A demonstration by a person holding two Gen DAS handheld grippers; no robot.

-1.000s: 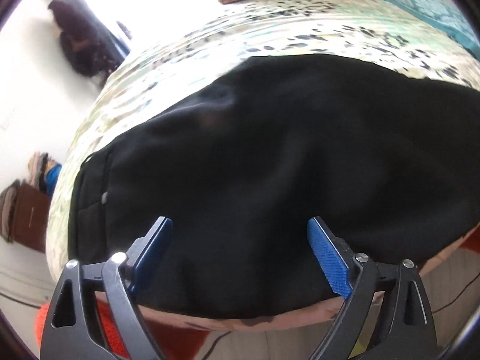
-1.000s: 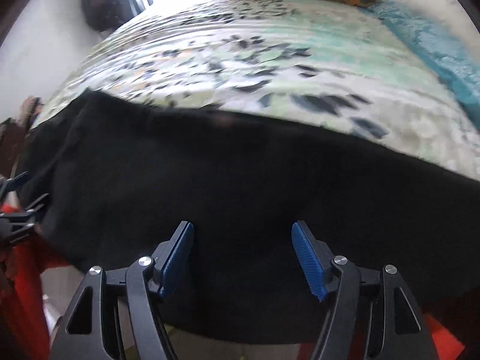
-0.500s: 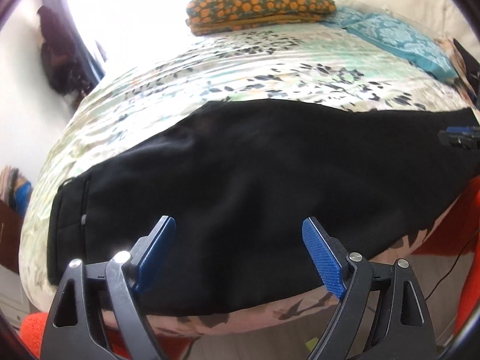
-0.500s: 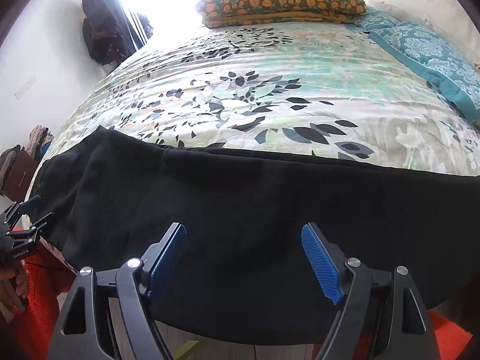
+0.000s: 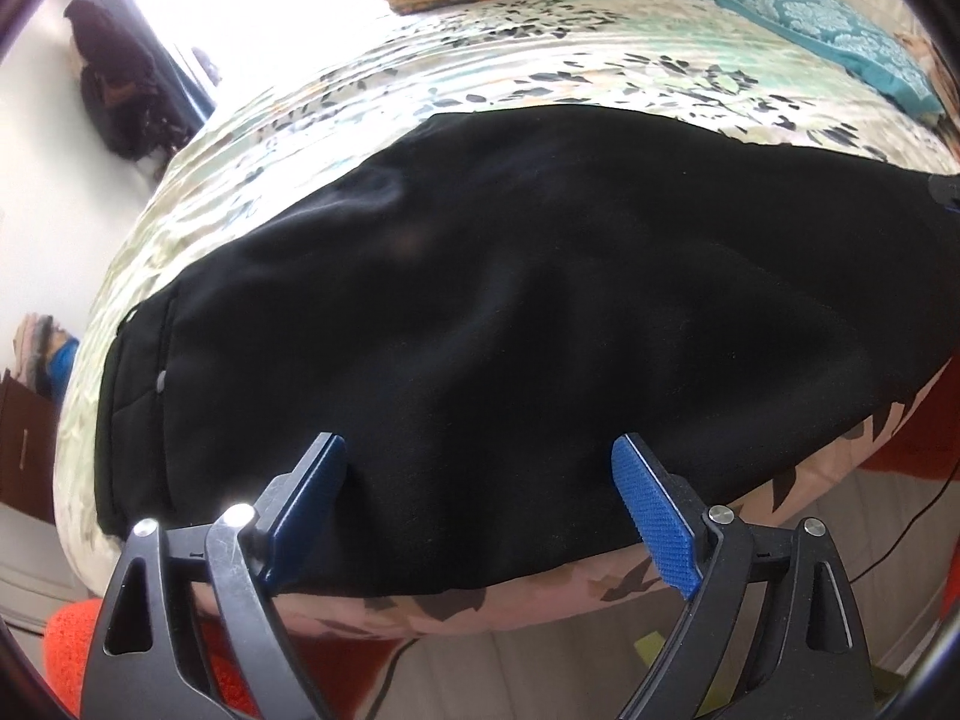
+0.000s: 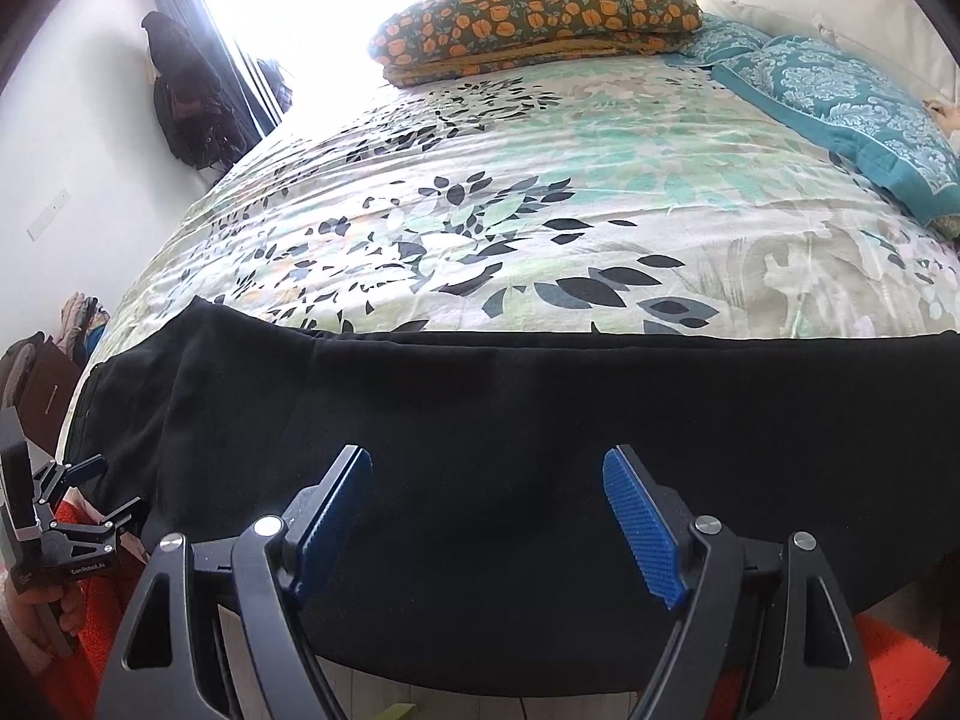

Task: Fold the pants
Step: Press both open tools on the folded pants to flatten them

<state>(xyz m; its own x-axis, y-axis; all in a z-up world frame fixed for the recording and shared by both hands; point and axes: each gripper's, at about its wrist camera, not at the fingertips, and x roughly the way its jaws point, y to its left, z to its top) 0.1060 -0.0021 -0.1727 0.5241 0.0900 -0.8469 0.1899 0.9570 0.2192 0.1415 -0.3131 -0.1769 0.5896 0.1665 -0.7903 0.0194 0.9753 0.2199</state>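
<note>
Black pants [image 5: 510, 312] lie flat across the near edge of the bed, waistband [image 5: 135, 414] at the left, legs running right. They also show in the right wrist view [image 6: 510, 420], draped over the bed's front edge. My left gripper [image 5: 480, 480] is open and empty, just above the pants near the waist end. My right gripper [image 6: 486, 492] is open and empty over the leg part. The left gripper also shows at the far left of the right wrist view [image 6: 72, 516], and a bit of the right gripper shows at the right edge of the left wrist view [image 5: 945, 189].
The bed [image 6: 540, 210] has a floral cover. An orange-patterned folded quilt [image 6: 540, 18] and a teal pillow [image 6: 852, 102] lie at the far end. An orange rug [image 5: 66, 648] is on the floor below. Dark bags [image 6: 186, 102] hang by the window at the left.
Both grippers have pulled back and risen from the pants, so more of the bed shows. Both stay open. The pants have not moved.
</note>
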